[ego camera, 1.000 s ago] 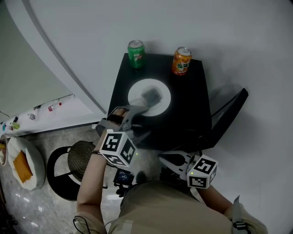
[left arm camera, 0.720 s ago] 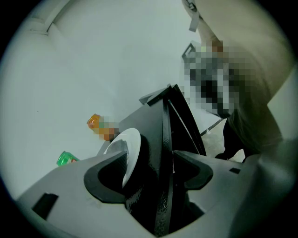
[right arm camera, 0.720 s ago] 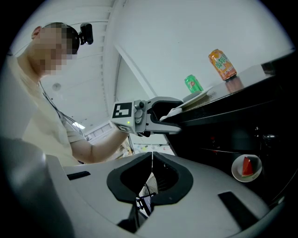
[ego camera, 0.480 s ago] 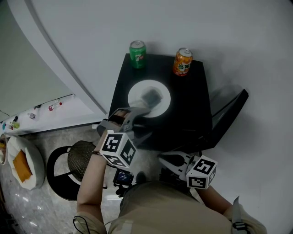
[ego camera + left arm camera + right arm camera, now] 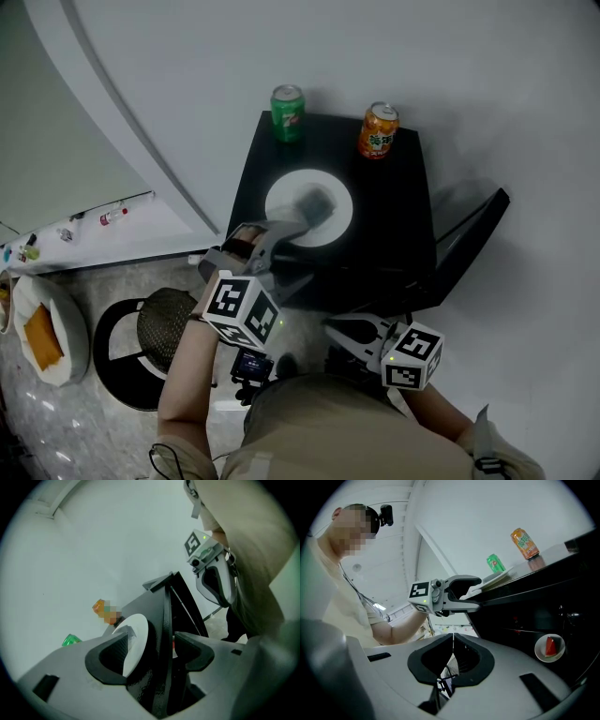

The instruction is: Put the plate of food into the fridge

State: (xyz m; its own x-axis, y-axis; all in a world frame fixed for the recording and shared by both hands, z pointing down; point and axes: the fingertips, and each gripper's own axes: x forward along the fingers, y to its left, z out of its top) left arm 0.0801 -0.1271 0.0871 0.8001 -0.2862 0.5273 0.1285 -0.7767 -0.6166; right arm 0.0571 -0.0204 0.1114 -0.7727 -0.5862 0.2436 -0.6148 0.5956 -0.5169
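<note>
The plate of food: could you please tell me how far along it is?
Done: the fridge door stands open. In hand: the left claw, open, sits at the rim of the plate on the fridge top; the right claw is shut, empty. Left: grip, lift, place inside.

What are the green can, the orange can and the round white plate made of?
The green drink can and the orange drink can look like thin metal with printed colour, since each has a pale, silvery top rim. The round white plate is smooth and plain white. It may be ceramic or it may be plastic; the look doesn't settle it.
</note>
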